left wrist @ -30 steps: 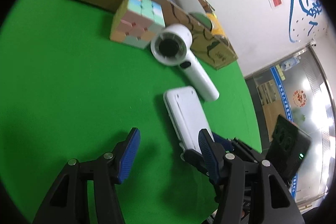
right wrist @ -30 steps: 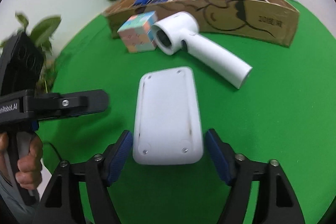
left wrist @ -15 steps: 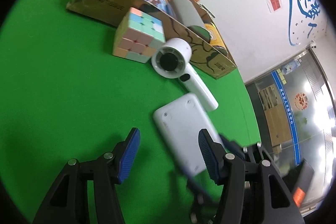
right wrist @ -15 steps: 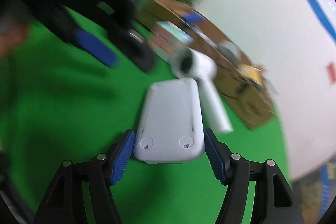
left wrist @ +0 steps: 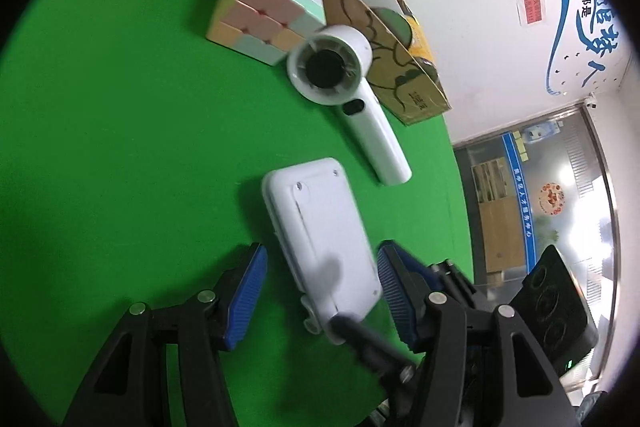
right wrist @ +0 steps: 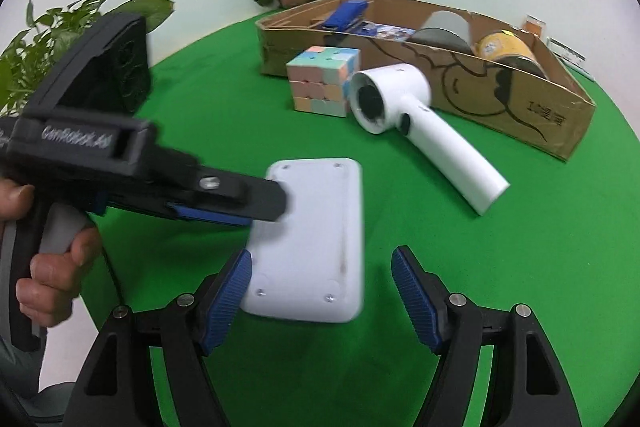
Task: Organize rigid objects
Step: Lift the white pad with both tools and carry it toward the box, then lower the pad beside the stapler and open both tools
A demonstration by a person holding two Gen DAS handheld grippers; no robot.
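Both tongs apart, right tongs (right wrist: 320, 291) opening beside blurred white case (right wrist: 312, 239) (left tongs (left wrist: 320, 291) unclamped)

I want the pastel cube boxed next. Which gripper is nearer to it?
Roughly level; perhaps the left. Both the left gripper and right gripper sit at the flat white device, well short of the pastel cube beyond it.

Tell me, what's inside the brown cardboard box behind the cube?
Inside the cardboard box you can see a blue block-like thing, a grey roll and a yellow can. The front wall hides their lower parts and the box's bottom.
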